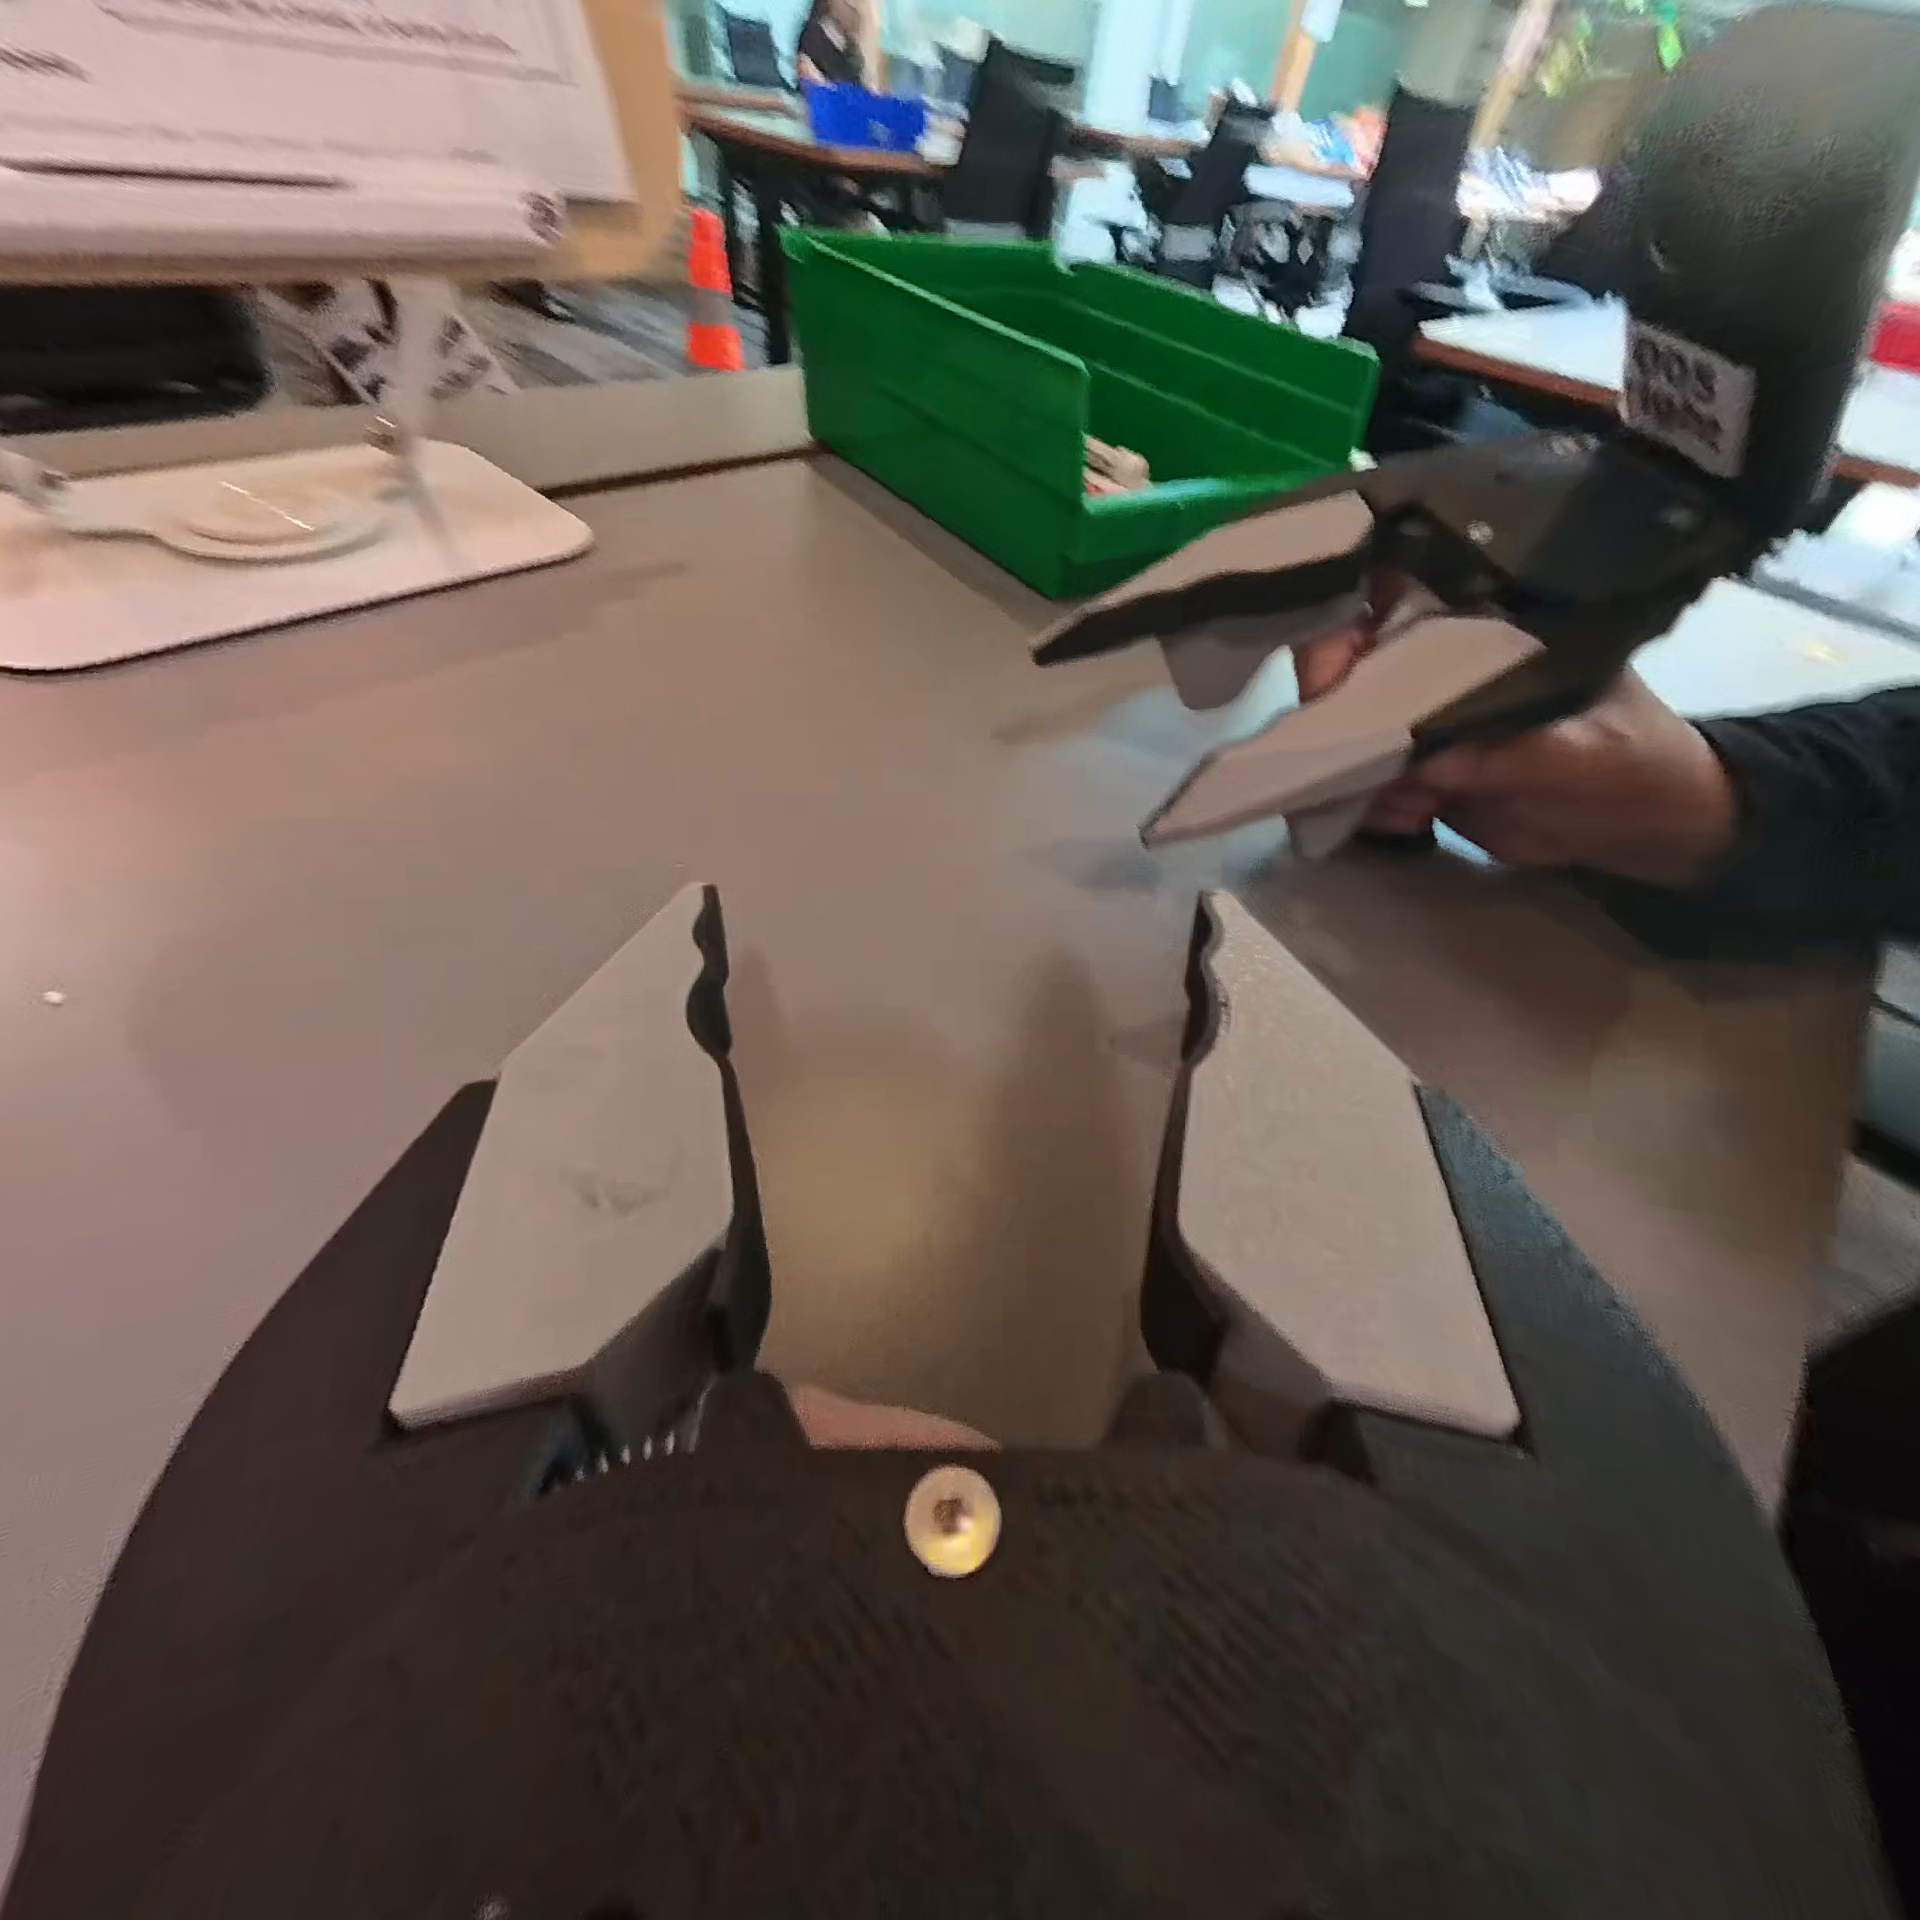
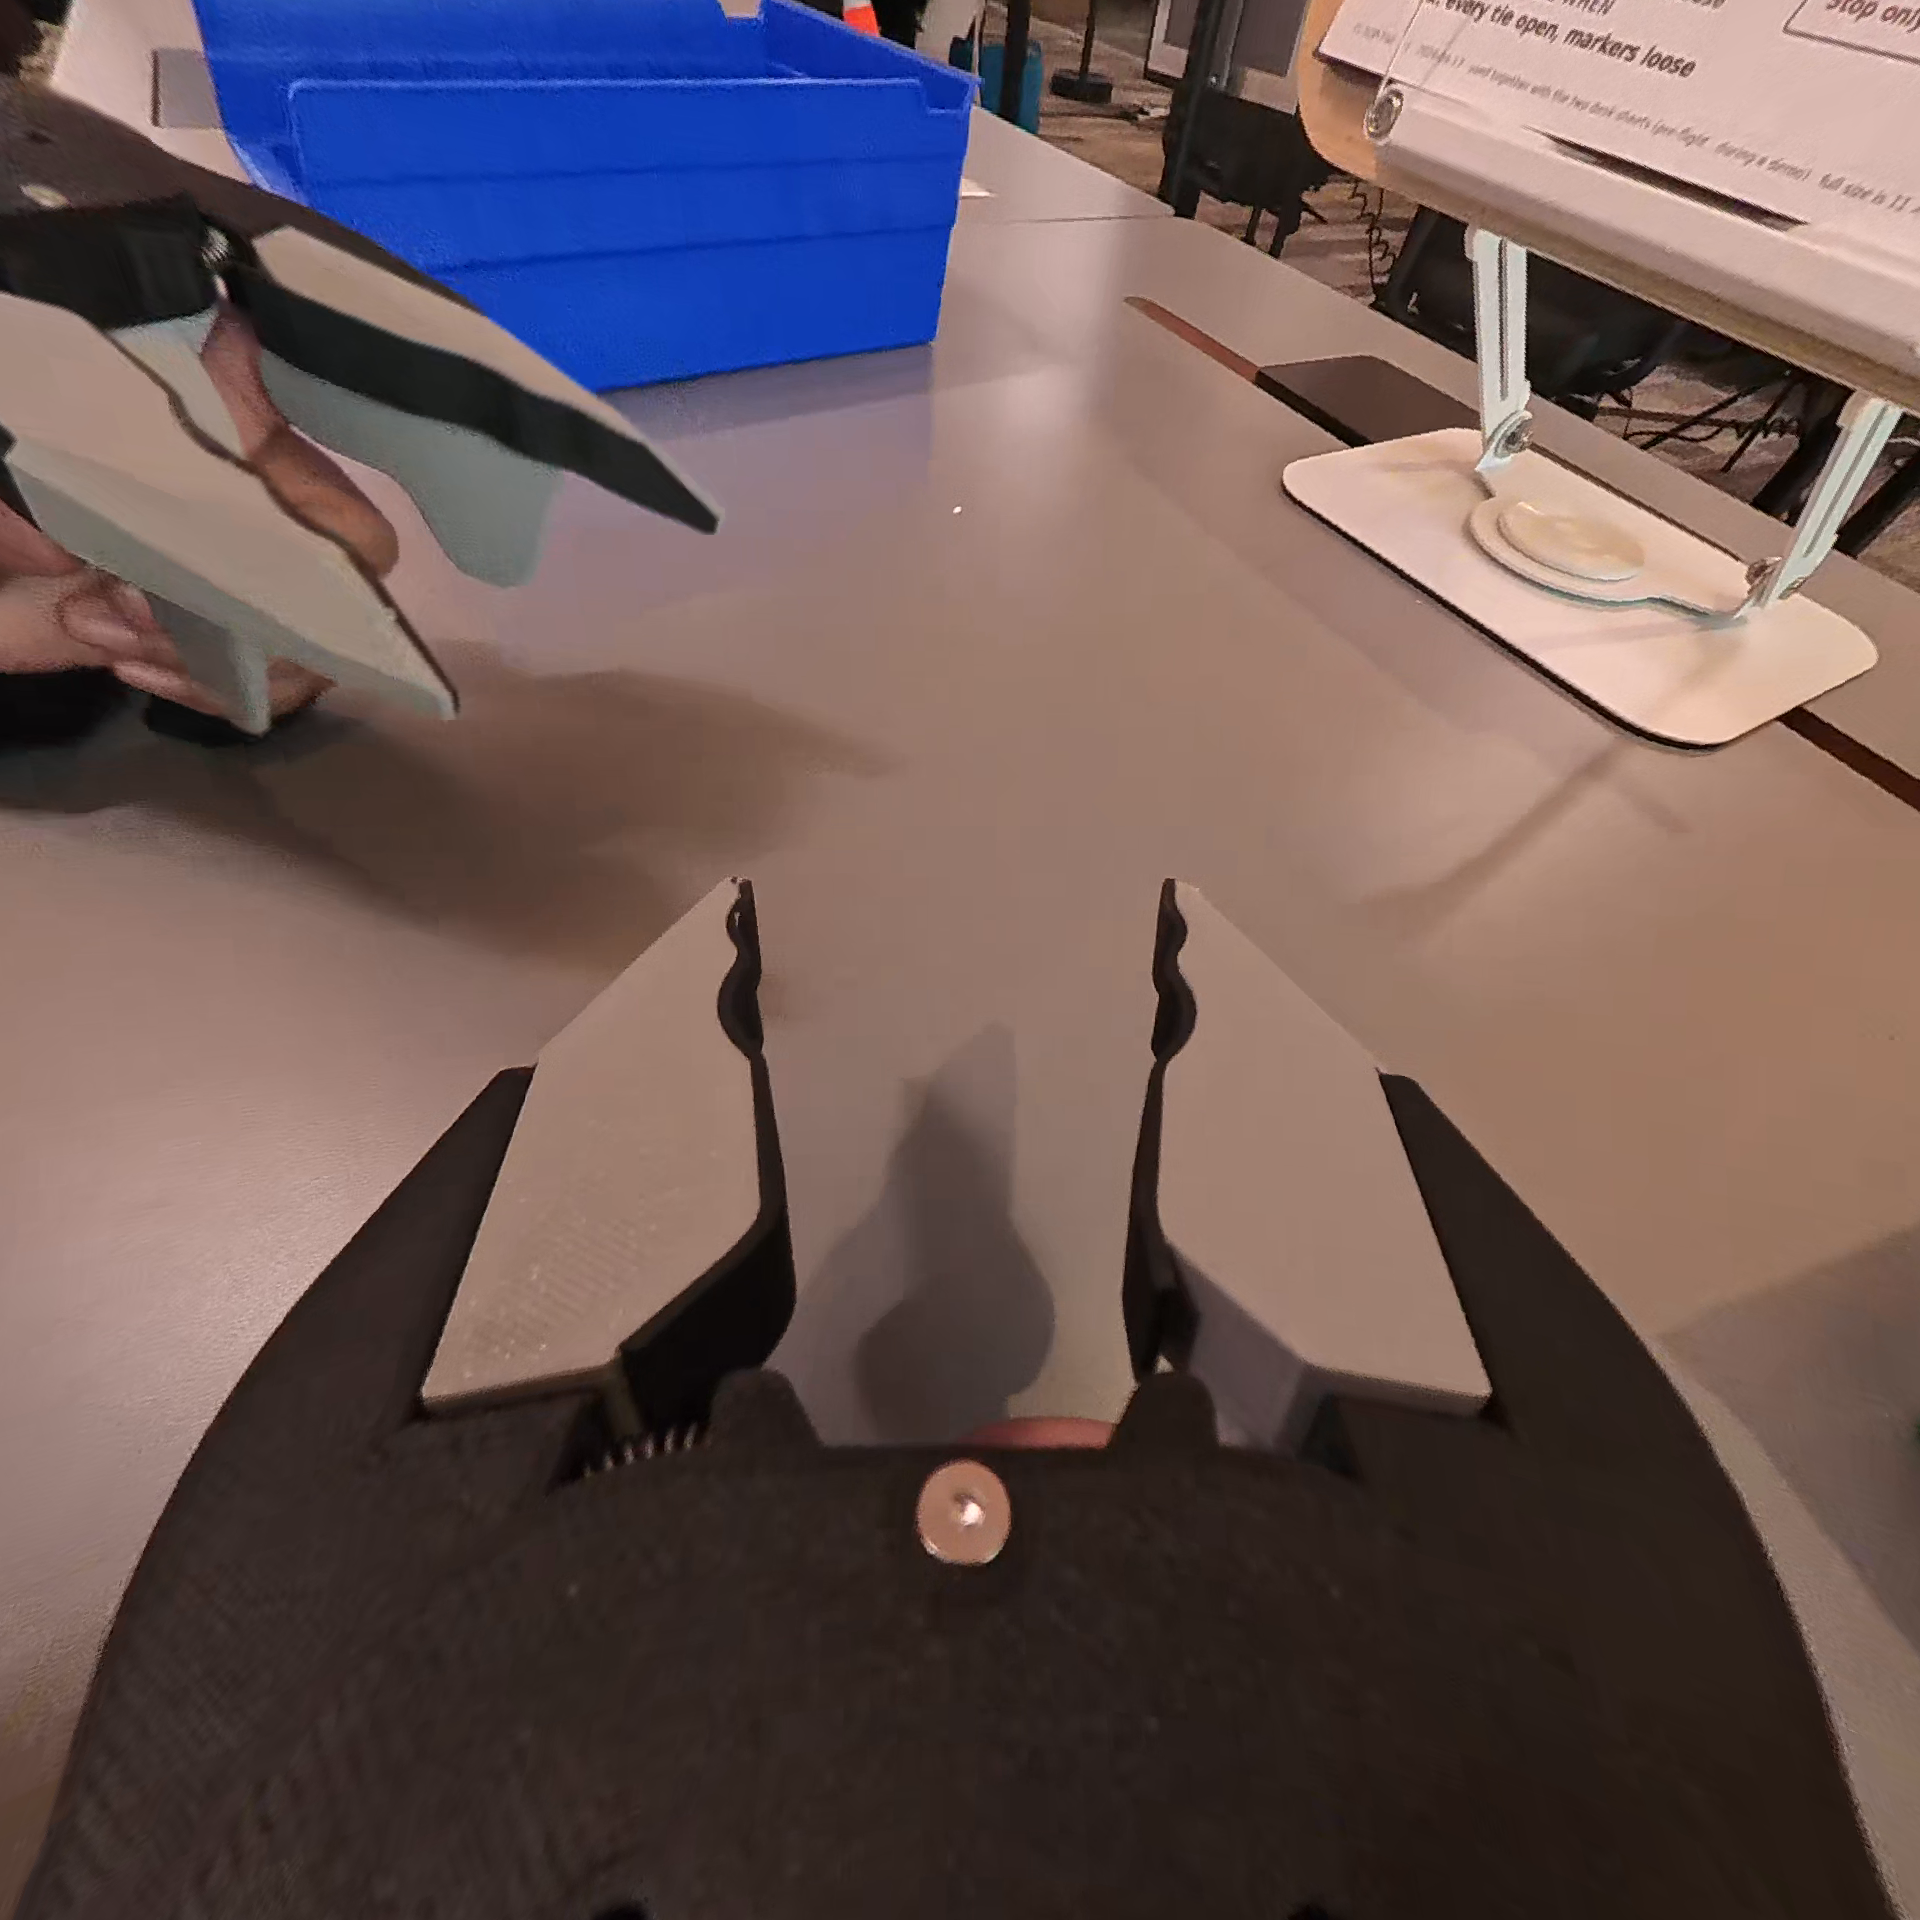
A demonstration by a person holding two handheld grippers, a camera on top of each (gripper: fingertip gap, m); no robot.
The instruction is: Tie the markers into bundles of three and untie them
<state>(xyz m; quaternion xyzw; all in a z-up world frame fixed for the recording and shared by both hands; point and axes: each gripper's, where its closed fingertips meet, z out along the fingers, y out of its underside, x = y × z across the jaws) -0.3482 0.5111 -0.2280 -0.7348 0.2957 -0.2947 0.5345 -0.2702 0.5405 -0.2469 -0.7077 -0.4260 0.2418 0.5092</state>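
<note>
The left gripper (image 1: 956, 904) hangs low over the grey table (image 1: 623, 810) with its two fingers spread wide and only bare tabletop between them; the right gripper (image 2: 956, 894) is likewise spread, nothing between its pads, its shadow falling on the table beneath it. Each shows in the other's view, held in a hand (image 1: 1558, 779) with a dark sleeve, jaws parted and grasping nothing; they sit near each other, apart, tips angled toward the middle of the table. Farther out, a green bin (image 1: 987, 416) stands at the far edge in the left wrist view; something pale lies inside it, perhaps the markers, though blur makes that uncertain; no marker can be made out for sure in either view. A blue bin (image 2: 623, 208) stands at the far side in the right wrist view; a white stand (image 2: 1579, 592) with a flat base carries a printed sheet (image 2: 1662, 104) to the right of it. Beyond the table are desks and chairs.
</note>
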